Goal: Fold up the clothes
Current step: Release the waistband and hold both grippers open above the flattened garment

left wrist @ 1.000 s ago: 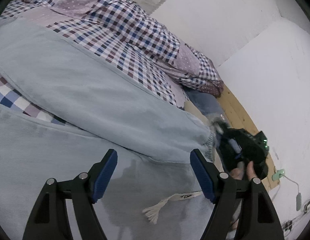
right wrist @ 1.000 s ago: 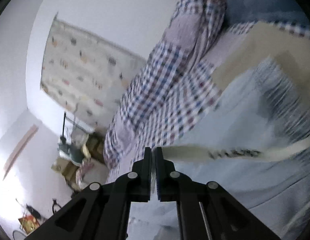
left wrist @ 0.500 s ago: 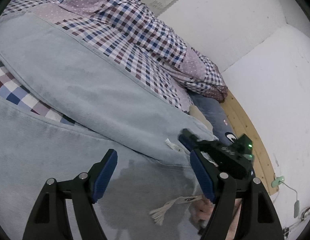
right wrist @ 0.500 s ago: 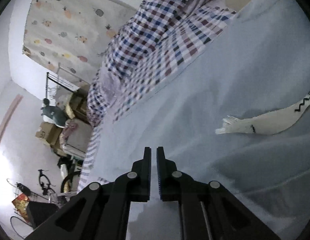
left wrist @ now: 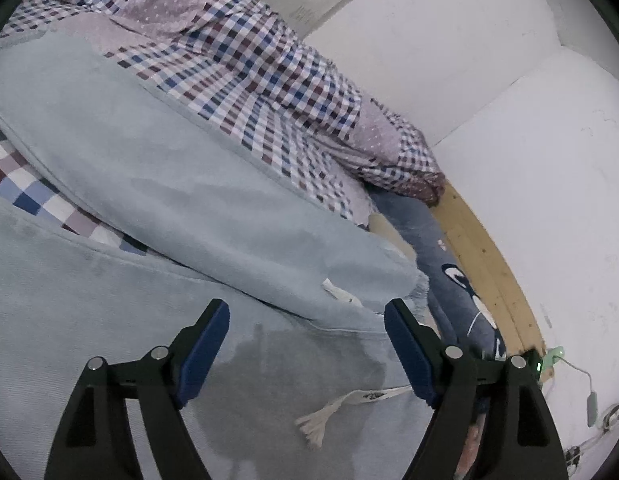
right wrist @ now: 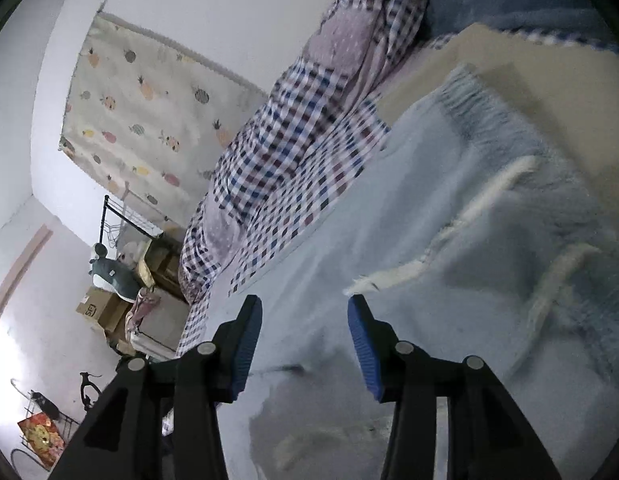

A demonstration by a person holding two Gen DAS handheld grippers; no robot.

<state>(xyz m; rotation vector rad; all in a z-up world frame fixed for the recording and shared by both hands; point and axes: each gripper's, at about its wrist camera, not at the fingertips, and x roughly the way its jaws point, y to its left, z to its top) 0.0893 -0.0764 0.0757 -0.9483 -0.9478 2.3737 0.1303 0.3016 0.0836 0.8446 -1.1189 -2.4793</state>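
A pale blue-grey pair of pants [left wrist: 181, 208] lies spread on the bed, one leg over the other, with a ribbed waistband and white drawstrings [left wrist: 341, 404]. My left gripper [left wrist: 309, 344] is open and empty, close above the waist end. In the right wrist view the same pants [right wrist: 449, 220] fill the frame, drawstrings [right wrist: 389, 276] loose on top. My right gripper [right wrist: 305, 344] is open and empty just above the cloth. Only its edge with a green light [left wrist: 537, 364] shows in the left wrist view.
A checked quilt [left wrist: 269, 80] is bunched along the white wall [left wrist: 449, 40]. A blue cartoon pillow [left wrist: 449, 264] lies by the wooden bed edge [left wrist: 489, 260]. A pineapple-print curtain [right wrist: 149, 112], a rack and boxes [right wrist: 105, 304] stand across the room.
My right gripper has opened from shut and let go of the drawstring, which now lies on the pants. It has moved out of the left view's middle. The left gripper stays open.
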